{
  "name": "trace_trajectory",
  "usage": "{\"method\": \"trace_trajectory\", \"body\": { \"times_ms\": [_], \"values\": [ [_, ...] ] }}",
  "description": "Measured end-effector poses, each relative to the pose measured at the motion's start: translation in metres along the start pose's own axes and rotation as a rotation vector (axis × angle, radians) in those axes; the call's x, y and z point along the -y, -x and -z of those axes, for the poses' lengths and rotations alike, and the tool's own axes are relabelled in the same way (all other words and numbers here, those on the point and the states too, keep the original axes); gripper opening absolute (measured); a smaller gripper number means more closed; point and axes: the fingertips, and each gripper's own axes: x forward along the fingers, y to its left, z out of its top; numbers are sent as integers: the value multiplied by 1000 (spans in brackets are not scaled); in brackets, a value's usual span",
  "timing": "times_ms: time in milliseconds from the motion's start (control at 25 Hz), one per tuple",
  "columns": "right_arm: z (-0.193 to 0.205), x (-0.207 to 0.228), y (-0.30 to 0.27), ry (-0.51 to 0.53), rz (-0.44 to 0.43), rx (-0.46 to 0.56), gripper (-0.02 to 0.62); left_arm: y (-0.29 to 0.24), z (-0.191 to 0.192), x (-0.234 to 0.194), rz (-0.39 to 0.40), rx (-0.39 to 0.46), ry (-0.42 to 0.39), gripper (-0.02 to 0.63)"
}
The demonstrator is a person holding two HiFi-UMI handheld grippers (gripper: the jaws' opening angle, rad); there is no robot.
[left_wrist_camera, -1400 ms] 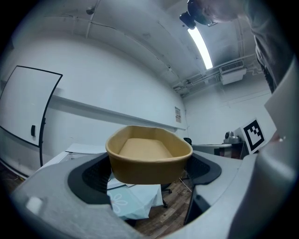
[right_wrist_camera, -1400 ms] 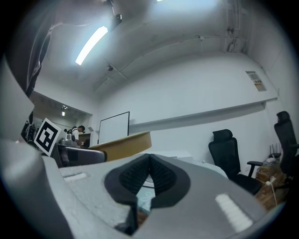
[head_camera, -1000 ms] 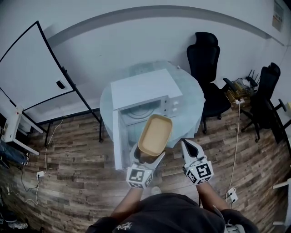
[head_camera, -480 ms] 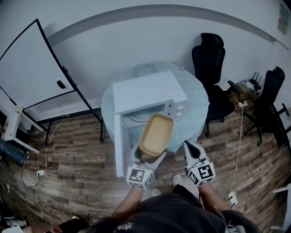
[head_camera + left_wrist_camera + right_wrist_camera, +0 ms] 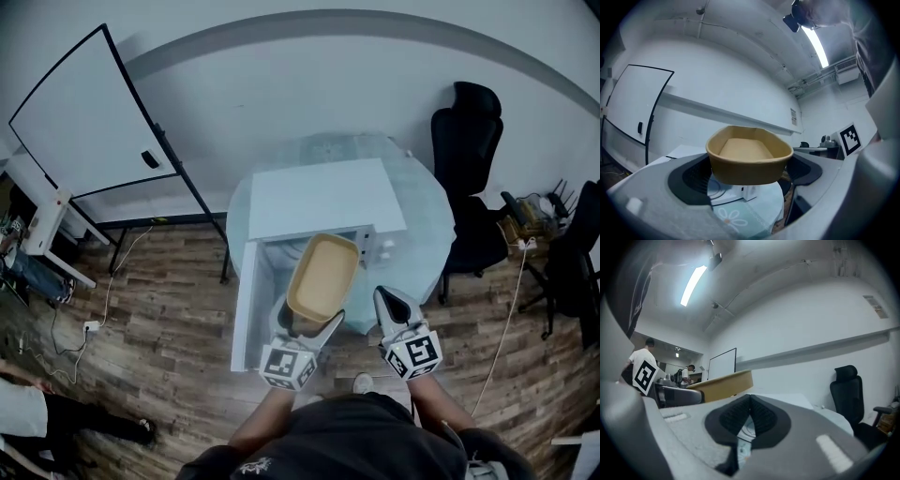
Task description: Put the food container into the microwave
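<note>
Head view: open microwave (image 5: 319,202) partly behind food container (image 5: 322,277) in left tool (image 5: 307,320); right tool (image 5: 386,298) closed, empty.

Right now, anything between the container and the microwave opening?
Nothing visible. The door stands open at the left; the container, in the left gripper, hangs before the microwave. The right gripper sits aside, shut.

We hold both forearms forward and low, side by side in front of our torso. Our left hand-held gripper (image 5: 306,322) points ahead, its jaws spread wide and clamped on the near end of the food container (image 5: 322,277), which it carries level in the air. Our right hand-held gripper (image 5: 388,302) sits just beside it, jaws pressed together with nothing between them.
</note>
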Motion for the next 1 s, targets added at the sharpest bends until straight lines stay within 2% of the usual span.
{"method": "trace_trajectory", "body": {
  "times_ms": [360, 760, 1000],
  "values": [
    [12, 31, -42, -42, -148, 0, 0, -20, 18, -13, -166, -42, -14, 506],
    [36, 55, -55, -86, -266, -27, 1, -15, 49, -16, -342, -112, -4, 506],
    [61, 62, -60, -102, -301, -66, 2, -17, 67, -18, -388, -136, -18, 506]
  ]
}}
